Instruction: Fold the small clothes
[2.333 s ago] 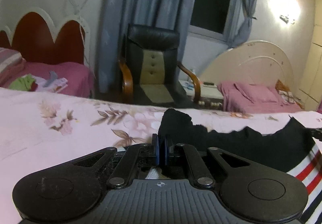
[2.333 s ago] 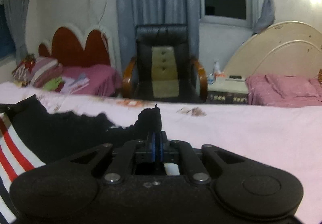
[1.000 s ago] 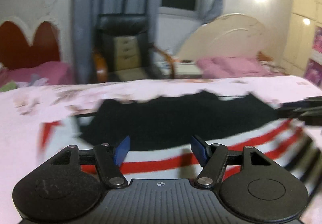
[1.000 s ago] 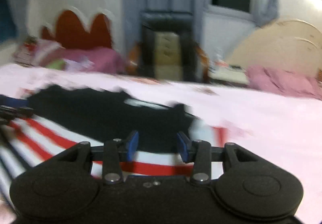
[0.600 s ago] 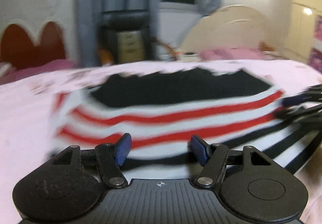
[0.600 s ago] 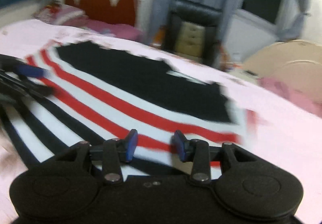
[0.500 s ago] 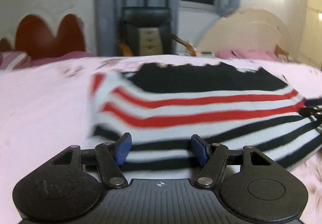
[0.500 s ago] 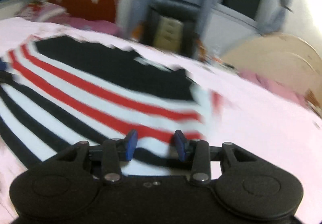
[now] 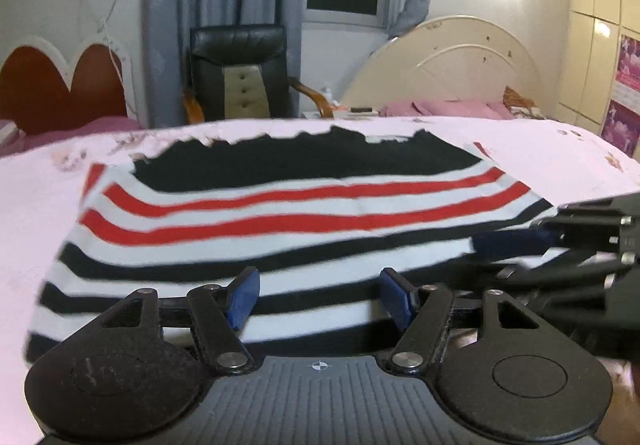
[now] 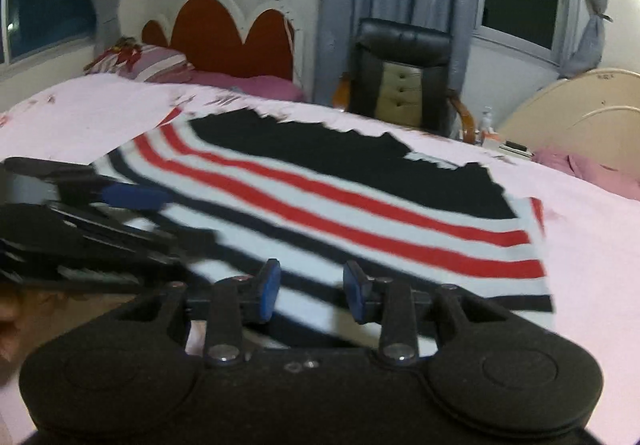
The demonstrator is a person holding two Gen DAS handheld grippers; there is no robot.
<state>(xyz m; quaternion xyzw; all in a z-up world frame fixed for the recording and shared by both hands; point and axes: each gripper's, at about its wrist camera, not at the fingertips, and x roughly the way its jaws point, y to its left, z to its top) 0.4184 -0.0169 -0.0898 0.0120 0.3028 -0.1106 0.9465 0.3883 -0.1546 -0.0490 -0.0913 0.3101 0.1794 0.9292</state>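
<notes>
A small striped garment [image 9: 280,221] lies flat on the pink bed sheet: black at the far end, then red and white stripes, then black and white stripes nearest me. It also shows in the right wrist view [image 10: 360,205]. My left gripper [image 9: 319,295] is open and empty over the near hem. My right gripper [image 10: 312,289] is open and empty over the near hem, toward the garment's right side. Each gripper shows in the other's view: the right gripper [image 9: 516,243] at the right, the left gripper [image 10: 132,197] at the left.
The pink floral sheet [image 9: 40,205] spreads around the garment. Beyond the bed stand a black office chair [image 9: 238,73], a red scalloped headboard [image 10: 224,41], a cream headboard [image 9: 452,73] with pink pillows, grey curtains and a dark window.
Both grippers let go of the black far edge, opened, and pulled back toward the near hem. The garment now lies spread flat with all its stripes showing.
</notes>
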